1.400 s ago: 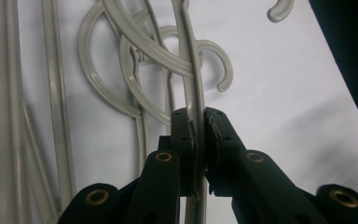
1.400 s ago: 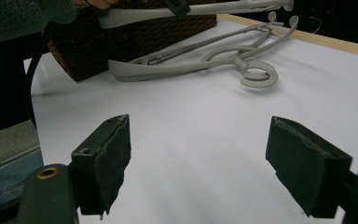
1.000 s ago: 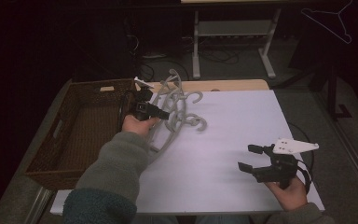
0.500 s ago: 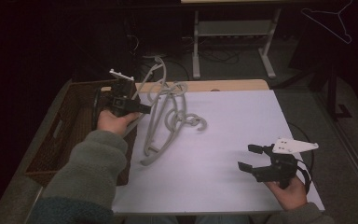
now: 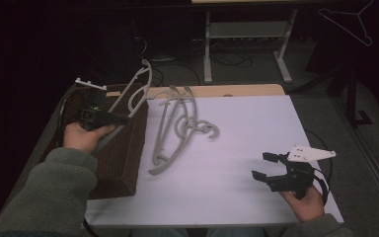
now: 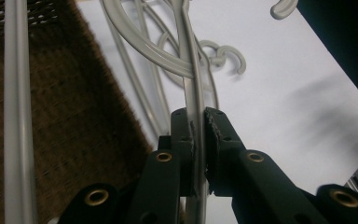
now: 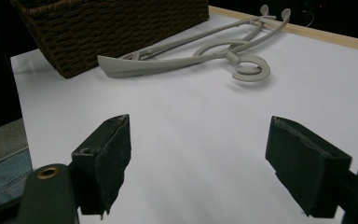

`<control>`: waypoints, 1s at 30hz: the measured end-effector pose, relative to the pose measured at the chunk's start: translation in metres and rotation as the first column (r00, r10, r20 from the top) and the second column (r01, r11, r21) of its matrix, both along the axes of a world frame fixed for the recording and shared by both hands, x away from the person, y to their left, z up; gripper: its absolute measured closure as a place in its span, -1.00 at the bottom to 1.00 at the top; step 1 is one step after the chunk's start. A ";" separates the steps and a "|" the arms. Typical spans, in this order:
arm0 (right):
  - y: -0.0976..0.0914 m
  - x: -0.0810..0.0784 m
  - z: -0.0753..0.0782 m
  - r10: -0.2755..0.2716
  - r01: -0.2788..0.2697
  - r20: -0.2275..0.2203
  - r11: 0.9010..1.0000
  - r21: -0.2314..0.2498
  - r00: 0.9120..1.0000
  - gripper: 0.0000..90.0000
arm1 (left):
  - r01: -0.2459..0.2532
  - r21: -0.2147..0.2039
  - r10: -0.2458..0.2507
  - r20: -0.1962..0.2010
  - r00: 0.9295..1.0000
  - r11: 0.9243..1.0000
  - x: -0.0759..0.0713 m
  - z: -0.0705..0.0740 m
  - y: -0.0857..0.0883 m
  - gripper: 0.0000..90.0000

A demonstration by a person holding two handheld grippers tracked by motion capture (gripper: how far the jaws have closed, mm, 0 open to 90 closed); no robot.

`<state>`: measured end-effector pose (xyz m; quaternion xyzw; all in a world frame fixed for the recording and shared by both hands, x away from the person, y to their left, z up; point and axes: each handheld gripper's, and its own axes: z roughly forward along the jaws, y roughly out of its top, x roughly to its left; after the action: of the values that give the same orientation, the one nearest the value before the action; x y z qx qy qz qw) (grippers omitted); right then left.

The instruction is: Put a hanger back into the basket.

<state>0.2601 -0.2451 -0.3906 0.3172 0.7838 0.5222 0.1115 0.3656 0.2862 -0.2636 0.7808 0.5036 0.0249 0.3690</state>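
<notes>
Grey plastic clothes hanger is what I have clamped in my left gripper: the two black jaws are closed tight on one thin arm of it, and in the left gripper view that arm runs straight up between the pads. I hold it lifted and tilted above the dark brown woven wicker basket at the left edge of the table, its hook end pointing up and away from me, which reads to me as carrying it over the basket to drop it in. Gripping it by the arm rather than the hook lets the long frame hang clear of the rim. Just beside the basket, on the white table top, lies the small heap of remaining grey hangers, their arms crossed and their curled hooks tangled together, so they will likely need picking apart one at a time. My right gripper rests low over the near right part of the table, well apart from the heap, its jaws spread wide with nothing between them, waiting and pointed toward those hangers.
</notes>
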 end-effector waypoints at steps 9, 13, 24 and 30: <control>0.001 0.001 -0.001 -0.010 0.010 -0.003 1.000 -0.007 1.000 -0.53 | 0.014 -0.004 -0.014 -0.005 1.000 1.000 -0.021 -0.005 0.043 0.84; 0.001 0.001 -0.001 -0.019 0.019 -0.007 1.000 -0.009 1.000 -0.53 | 0.017 -0.006 -0.017 -0.009 1.000 1.000 -0.028 -0.010 0.062 0.84; 0.001 0.002 -0.002 -0.033 0.033 -0.015 0.999 -0.014 0.999 -0.52 | 0.046 -0.002 -0.046 -0.031 0.998 0.999 -0.040 -0.028 0.099 0.84; 0.001 0.002 -0.002 -0.039 0.039 -0.015 0.999 -0.013 0.999 -0.52 | 0.093 -0.002 -0.093 -0.024 0.995 0.996 -0.043 -0.033 0.106 0.84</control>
<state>0.2625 -0.2446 -0.3931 0.3356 0.7815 0.5126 0.1176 0.3224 0.3919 -0.2967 0.8033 0.4712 -0.0018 0.3642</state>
